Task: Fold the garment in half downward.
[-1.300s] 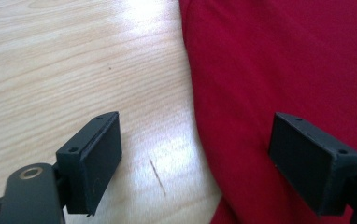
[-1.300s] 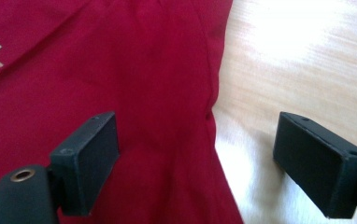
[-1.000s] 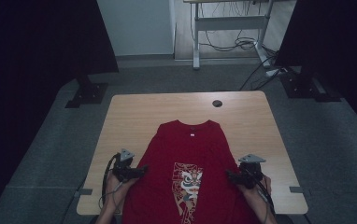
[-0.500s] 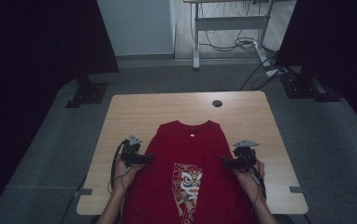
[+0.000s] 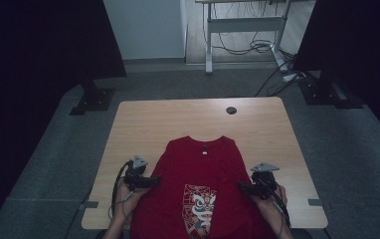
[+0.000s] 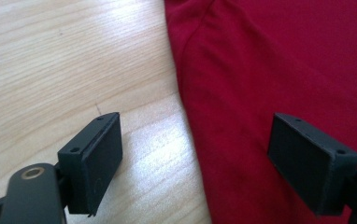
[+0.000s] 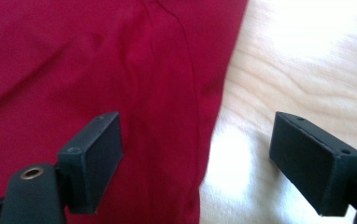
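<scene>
Your red T-shirt (image 5: 203,184) lies flat on the wooden table (image 5: 143,124), collar toward the far side, printed front up, its hem running off the near edge toward you. Your left gripper (image 5: 150,180) sits at the shirt's left edge and your right gripper (image 5: 242,186) at its right edge; both have their jaws spread wide, each straddling the side seam with one jaw over cloth and the other over bare wood, nothing pinched. Expect the shirt to be light, soft and limp: it will sag and crease wherever you don't support it, and a thin single layer can slip out of a shallow bite. You would do best to take hold at the side seams, both layers together, at matching heights so it moves evenly.
</scene>
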